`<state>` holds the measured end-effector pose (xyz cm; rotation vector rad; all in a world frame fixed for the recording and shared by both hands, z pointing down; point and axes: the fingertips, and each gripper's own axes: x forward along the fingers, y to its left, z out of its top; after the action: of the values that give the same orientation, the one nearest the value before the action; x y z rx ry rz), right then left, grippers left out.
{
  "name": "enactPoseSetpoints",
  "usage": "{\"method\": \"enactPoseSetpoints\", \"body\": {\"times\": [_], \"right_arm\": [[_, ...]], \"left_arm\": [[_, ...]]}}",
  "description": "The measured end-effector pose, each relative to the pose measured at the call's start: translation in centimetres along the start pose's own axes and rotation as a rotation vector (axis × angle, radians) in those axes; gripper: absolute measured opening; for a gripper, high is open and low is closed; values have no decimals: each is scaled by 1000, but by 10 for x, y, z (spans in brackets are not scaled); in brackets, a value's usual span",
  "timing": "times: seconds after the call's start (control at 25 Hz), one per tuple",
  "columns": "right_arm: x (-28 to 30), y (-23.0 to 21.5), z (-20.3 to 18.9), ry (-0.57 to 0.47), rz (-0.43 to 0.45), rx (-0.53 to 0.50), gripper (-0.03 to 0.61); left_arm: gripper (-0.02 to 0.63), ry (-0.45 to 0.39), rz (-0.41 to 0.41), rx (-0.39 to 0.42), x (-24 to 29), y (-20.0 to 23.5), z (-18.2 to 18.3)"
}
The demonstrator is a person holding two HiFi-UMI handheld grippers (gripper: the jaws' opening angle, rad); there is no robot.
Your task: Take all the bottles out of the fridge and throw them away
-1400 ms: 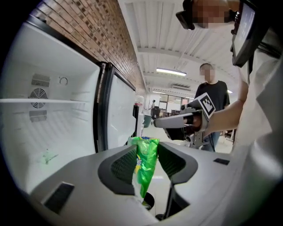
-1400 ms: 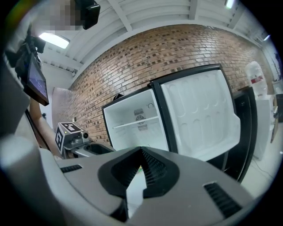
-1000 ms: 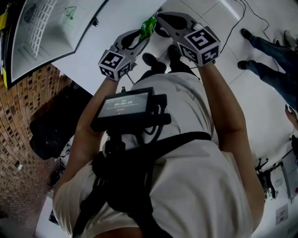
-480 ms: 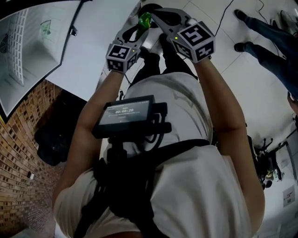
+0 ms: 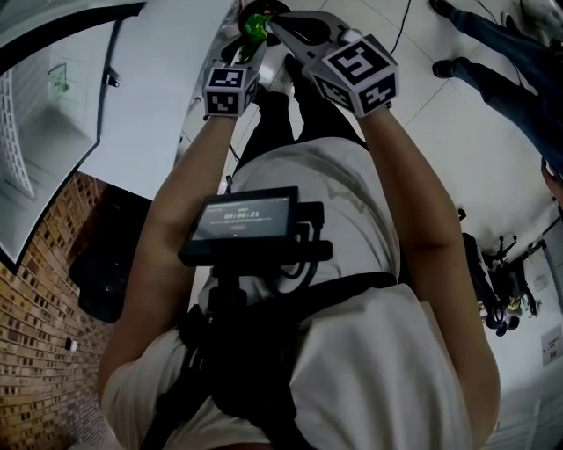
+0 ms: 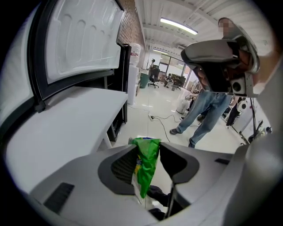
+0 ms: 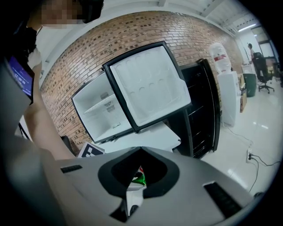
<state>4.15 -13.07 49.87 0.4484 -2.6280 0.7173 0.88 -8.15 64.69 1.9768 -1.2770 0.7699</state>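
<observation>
A crumpled clear bottle with a green label point(image 6: 147, 165) hangs between the jaws of my left gripper point(image 6: 148, 154). The label touches both pads, and the jaws have just been opening with the bottle still between them. In the head view the bottle point(image 5: 255, 24) shows at the top edge, at the tips of the left gripper point(image 5: 249, 35). My right gripper point(image 5: 280, 25) sits close beside it on the right, shut and empty. Through the right gripper point(image 7: 140, 148) a bit of the green label point(image 7: 139, 178) shows.
The open fridge point(image 7: 99, 112) and its raised door point(image 7: 150, 88) stand behind a white table point(image 6: 57, 132). A person in jeans point(image 6: 208, 106) stands on the white floor by a cable point(image 6: 161, 121). Dark shoes point(image 5: 453, 66) show at the head view's top right.
Both grippers have moved forward and down, toward the top edge of the head view, the left one carrying the green bottle. The fridge door has slid to the left of that view.
</observation>
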Motion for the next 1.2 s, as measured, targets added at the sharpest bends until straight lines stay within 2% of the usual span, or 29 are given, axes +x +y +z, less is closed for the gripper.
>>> {"method": "enactPoseSetpoints", "body": {"times": [0.32,0.56,0.84,0.88,0.96,1.2], "right_arm": [[-10,-7,-4,11,-23,12,2],[-8,-10,-9,14,-21,16,2],[2,3,-6,9,10,-8,2],[3,6,-4,5,14,-15,2],[2,12,2,-4,24,-32,2],[6,39,29,-43,79,-103,2]], "left_arm": [[222,8,-7,-21,11,1,6],[222,2,-1,-19,9,0,3],[220,-55,8,-3,-13,1,13],[193,-70,11,-2,-19,2,15],[99,-111,18,0,-35,1,24],[6,-298,70,-49,-106,9,54]]}}
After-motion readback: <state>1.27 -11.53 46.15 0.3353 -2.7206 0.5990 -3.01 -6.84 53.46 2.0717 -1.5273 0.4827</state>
